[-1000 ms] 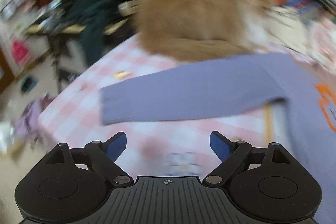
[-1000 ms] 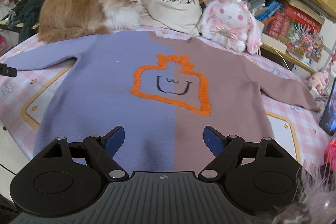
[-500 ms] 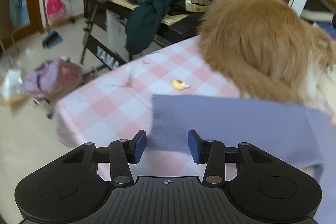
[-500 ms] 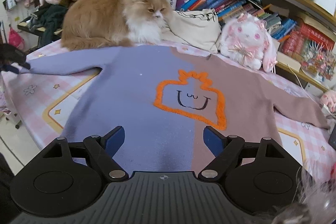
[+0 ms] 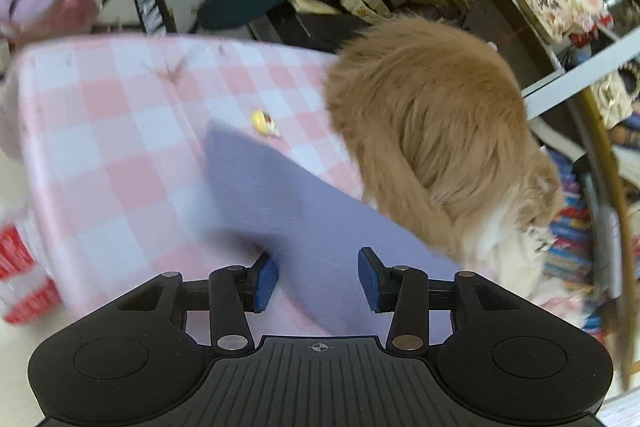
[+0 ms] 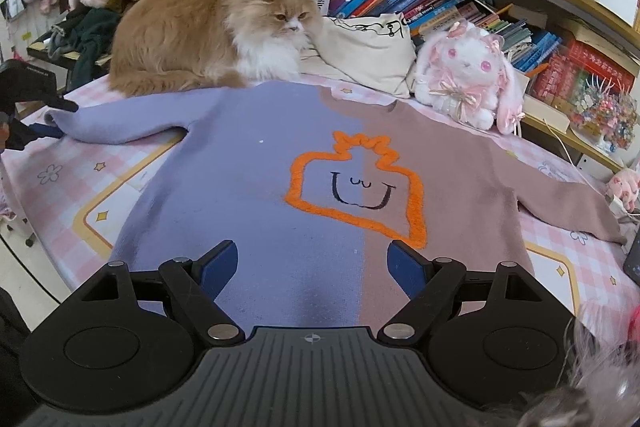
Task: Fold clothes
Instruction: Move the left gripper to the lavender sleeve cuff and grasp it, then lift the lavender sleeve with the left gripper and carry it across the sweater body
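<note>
A sweater (image 6: 320, 187), half lilac and half mauve with an orange outline on the chest, lies flat on the pink checked tablecloth (image 6: 52, 171). My right gripper (image 6: 310, 269) is open and empty over its hem. My left gripper (image 5: 318, 277) is open, its fingers either side of the lilac sleeve (image 5: 280, 195) near the cuff; the left pad touches the sleeve's edge. In the right wrist view the left gripper (image 6: 24, 107) shows at the sleeve's cuff (image 6: 60, 117).
A fluffy orange cat (image 6: 200, 35) lies on the table just behind the lilac sleeve, also in the left wrist view (image 5: 432, 131). A cream bag (image 6: 368, 47) and a plush rabbit (image 6: 468, 75) sit behind the sweater. A small yellow object (image 5: 264, 123) lies by the cuff.
My left gripper has moved forward over the lilac sleeve, so the sleeve now lies between its fingers. My right gripper has stayed open over the hem, moving in slightly.
</note>
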`<state>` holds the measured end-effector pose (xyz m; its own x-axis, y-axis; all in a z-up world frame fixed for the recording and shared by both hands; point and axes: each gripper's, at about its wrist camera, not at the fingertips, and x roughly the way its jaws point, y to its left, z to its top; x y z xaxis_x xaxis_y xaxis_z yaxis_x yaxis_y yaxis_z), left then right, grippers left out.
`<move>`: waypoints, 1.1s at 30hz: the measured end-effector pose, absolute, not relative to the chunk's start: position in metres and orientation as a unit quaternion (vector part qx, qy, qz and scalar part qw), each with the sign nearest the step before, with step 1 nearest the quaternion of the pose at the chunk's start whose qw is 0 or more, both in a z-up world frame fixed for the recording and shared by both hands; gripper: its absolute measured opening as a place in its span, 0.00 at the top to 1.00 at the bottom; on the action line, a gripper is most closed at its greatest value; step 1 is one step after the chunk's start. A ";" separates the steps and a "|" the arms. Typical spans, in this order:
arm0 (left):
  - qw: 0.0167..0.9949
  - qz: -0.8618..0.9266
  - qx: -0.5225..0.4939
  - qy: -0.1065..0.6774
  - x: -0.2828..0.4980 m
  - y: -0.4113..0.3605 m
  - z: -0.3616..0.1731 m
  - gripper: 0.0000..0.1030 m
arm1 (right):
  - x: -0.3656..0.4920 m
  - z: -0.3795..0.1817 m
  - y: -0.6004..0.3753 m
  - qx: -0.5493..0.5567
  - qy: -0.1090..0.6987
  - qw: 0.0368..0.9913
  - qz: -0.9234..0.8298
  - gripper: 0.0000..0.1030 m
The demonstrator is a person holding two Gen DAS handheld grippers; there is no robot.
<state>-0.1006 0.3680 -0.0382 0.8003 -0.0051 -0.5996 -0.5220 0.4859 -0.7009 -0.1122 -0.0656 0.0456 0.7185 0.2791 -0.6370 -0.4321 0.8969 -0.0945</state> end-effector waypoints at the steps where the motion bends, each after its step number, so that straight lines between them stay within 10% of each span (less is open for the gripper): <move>1: 0.816 0.156 -0.485 0.274 -0.099 0.367 -0.038 0.58 | -0.112 0.045 -0.066 -0.117 0.322 0.920 0.192 0.22; 17: 0.806 0.233 -0.482 0.252 -0.099 0.385 -0.033 0.61 | -0.108 0.045 -0.075 -0.108 0.336 0.920 0.173 0.22; 27: 0.810 0.260 -0.459 0.255 -0.099 0.386 -0.037 0.96 | -0.113 0.036 -0.095 -0.118 0.372 0.915 0.099 0.21; 33: 0.841 0.255 -0.410 0.245 -0.094 0.366 -0.017 0.97 | -0.109 0.031 -0.134 -0.081 0.395 0.914 0.042 0.21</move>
